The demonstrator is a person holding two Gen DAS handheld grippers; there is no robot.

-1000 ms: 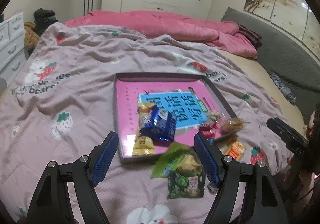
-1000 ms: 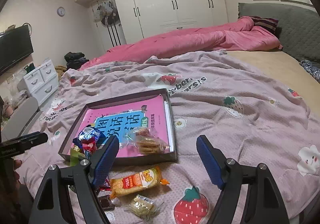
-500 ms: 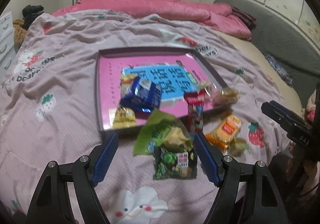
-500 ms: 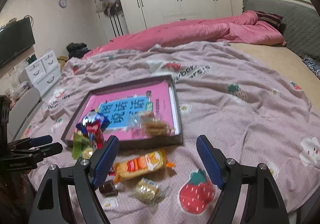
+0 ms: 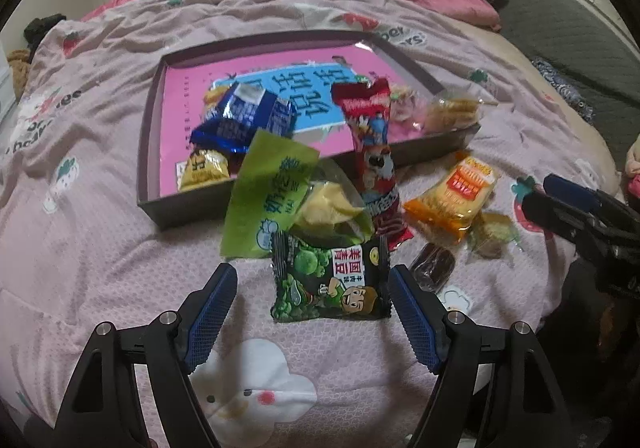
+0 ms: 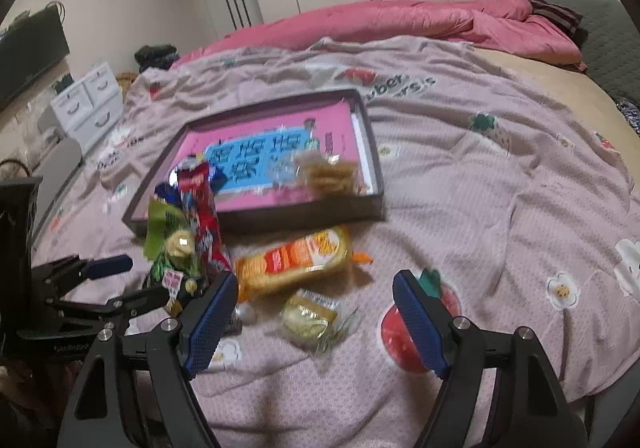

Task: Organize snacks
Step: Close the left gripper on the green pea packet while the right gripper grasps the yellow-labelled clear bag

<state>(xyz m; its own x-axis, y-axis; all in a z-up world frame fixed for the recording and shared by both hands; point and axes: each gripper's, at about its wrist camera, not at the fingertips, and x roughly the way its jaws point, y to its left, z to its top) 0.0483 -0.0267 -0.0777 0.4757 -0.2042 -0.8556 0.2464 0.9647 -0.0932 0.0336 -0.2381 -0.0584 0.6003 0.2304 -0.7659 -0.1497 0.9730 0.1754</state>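
Note:
A dark tray (image 5: 192,208) with a pink book inside lies on the bed and holds a blue packet (image 5: 248,120), a yellow packet (image 5: 204,170) and a clear cracker bag (image 5: 452,112). In front of it lie a green pea packet (image 5: 328,280), a light green bag (image 5: 272,192), a red packet (image 5: 374,156), an orange cracker pack (image 5: 456,196) and small wrapped pieces. My left gripper (image 5: 312,312) is open, its fingers either side of the green pea packet. My right gripper (image 6: 316,316) is open above a small clear-wrapped snack (image 6: 312,318), near the orange pack (image 6: 296,260).
The snacks lie on a mauve strawberry-print bedspread (image 6: 500,208). A pink quilt (image 6: 400,20) is bunched at the back. White drawers (image 6: 88,104) stand left of the bed. The right gripper shows at the right edge of the left wrist view (image 5: 580,208).
Both grippers have moved forward and down toward the loose snacks in front of the tray. The green pea packet now sits between the left gripper's fingers. Both stay open.

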